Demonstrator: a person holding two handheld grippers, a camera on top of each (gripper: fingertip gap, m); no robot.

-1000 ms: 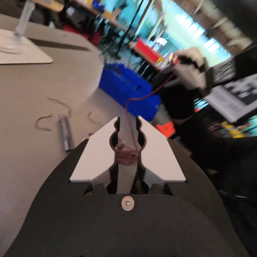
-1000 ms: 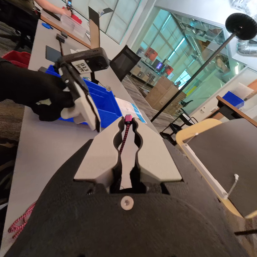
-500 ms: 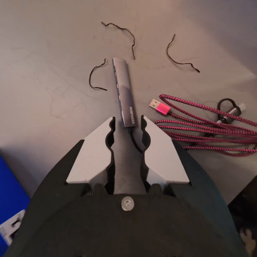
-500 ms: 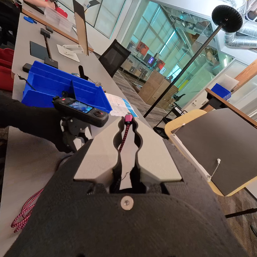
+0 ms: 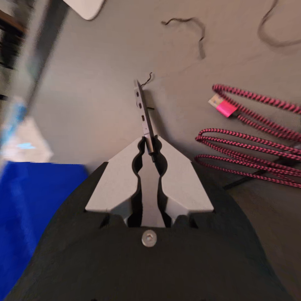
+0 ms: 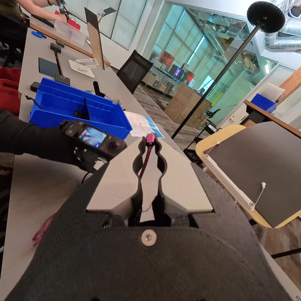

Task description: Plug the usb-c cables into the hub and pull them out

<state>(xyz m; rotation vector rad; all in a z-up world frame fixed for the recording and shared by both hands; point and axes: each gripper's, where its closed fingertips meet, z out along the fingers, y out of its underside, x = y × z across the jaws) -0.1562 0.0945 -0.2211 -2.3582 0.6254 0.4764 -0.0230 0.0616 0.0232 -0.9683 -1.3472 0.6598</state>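
Grey table [image 5: 97,81], blue bin [image 6: 68,104] at its far side. Pink braided cable [image 5: 254,154] mostly coiled on the table. Left gripper [image 5: 149,138] clamped on the hub [image 5: 143,114], tilted on edge, ports empty. Right gripper [image 6: 150,140] pinching the cable's plug [image 6: 150,138], held in the air. Nothing plugged yet; insertion and pull-out remain.

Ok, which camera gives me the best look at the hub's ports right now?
The left wrist view. The hub sticks out from the left gripper, which is shut on its near end, and three ports run along its lit side edge. The right wrist view shows no hub at all, only the right gripper shut on the pink usb-c plug.
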